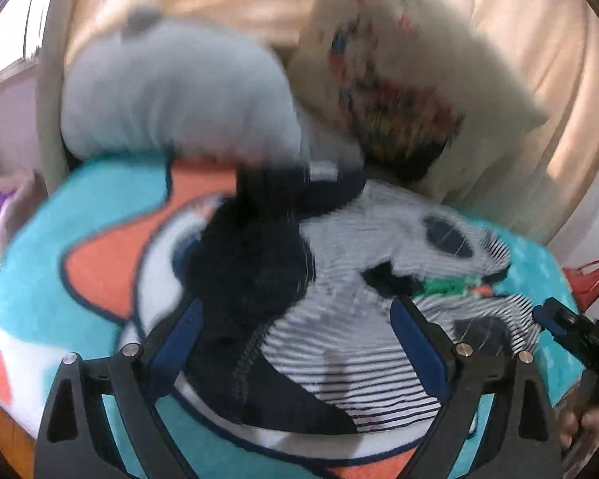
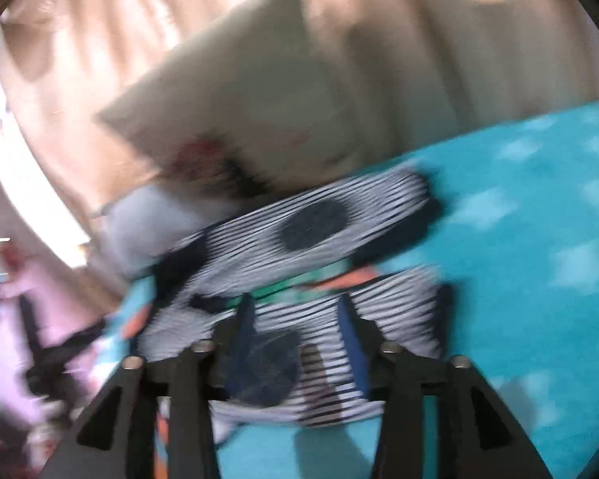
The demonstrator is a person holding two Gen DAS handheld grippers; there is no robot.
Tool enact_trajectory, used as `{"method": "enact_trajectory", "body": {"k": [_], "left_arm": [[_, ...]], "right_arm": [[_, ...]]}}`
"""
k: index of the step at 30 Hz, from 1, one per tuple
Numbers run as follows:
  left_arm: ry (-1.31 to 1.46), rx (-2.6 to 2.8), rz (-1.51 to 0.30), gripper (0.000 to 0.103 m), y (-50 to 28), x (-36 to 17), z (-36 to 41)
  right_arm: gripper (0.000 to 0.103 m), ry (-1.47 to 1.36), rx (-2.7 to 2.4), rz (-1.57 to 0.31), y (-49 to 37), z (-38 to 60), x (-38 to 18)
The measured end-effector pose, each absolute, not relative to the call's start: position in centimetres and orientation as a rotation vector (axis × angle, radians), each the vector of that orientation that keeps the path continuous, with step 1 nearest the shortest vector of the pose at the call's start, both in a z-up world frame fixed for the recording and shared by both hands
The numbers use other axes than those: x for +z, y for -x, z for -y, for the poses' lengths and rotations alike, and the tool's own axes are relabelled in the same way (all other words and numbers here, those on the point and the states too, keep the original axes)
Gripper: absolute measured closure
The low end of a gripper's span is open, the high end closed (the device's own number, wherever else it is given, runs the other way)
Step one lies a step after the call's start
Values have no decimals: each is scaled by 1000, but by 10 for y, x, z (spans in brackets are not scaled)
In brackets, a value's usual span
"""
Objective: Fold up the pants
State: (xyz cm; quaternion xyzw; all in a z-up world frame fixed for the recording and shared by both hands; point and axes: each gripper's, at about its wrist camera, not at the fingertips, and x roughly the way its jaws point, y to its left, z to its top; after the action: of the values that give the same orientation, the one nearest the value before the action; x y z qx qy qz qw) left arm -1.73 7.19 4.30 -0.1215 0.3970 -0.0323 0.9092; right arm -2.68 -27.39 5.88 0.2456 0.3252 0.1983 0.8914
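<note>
A teal blanket with orange and white shapes covers the bed, and a grey pillow and a printed cushion lean at its far edge against a pale curtain. The pants, white with thin dark stripes, dark oval knee patches and a dark waist part, lie bunched in the middle of the blanket, partly doubled over. Both views are blurred, so the exact lay of the folds is unclear.

In the right wrist view the two striped legs run side by side, long axis roughly left to right, cuffs to the right.

The cloth looks light, soft and limp; it should drape and slide rather than hold shape, so a pinch at a cuff or the waistband edge seems best.

The left gripper stands wide, released, cloth below but not pinched. The right gripper is partly spread, striped cloth between its fingers without being pressed.
</note>
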Motion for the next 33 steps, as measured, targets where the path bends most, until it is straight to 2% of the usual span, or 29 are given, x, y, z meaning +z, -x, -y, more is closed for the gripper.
{"method": "enact_trajectory", "body": {"k": [5,6,7,10,11,15,18,21,23,33], "left_arm": [[241,15,-961,10,7,10,-77],[266,-3,-957,10,9,11,-83],[285,-19,-954,10,10,13,-87],[368,-67,-950,10,14,24,-101],[373,-63,-938,9,16,29,-103],[327,-20,-787,9,28,70,-112],[269,20,-664,9,28,99,-113],[238,-51,-611,3,9,127,-111],[223,-103,-650,1,-11,134,-109],[53,-293,-864,1,-110,94,-52]], "right_arm": [[50,-492,349,-808,8,263,26],[54,-517,309,-832,6,274,18],[59,-591,310,-822,7,290,12],[59,-732,262,-790,18,329,11],[56,-721,232,-779,21,334,15],[50,-557,104,-735,31,341,42],[49,-515,131,-718,24,342,59],[45,-433,161,-708,5,332,77],[34,-358,210,-705,-17,318,87],[34,113,285,-902,-132,264,79]]}}
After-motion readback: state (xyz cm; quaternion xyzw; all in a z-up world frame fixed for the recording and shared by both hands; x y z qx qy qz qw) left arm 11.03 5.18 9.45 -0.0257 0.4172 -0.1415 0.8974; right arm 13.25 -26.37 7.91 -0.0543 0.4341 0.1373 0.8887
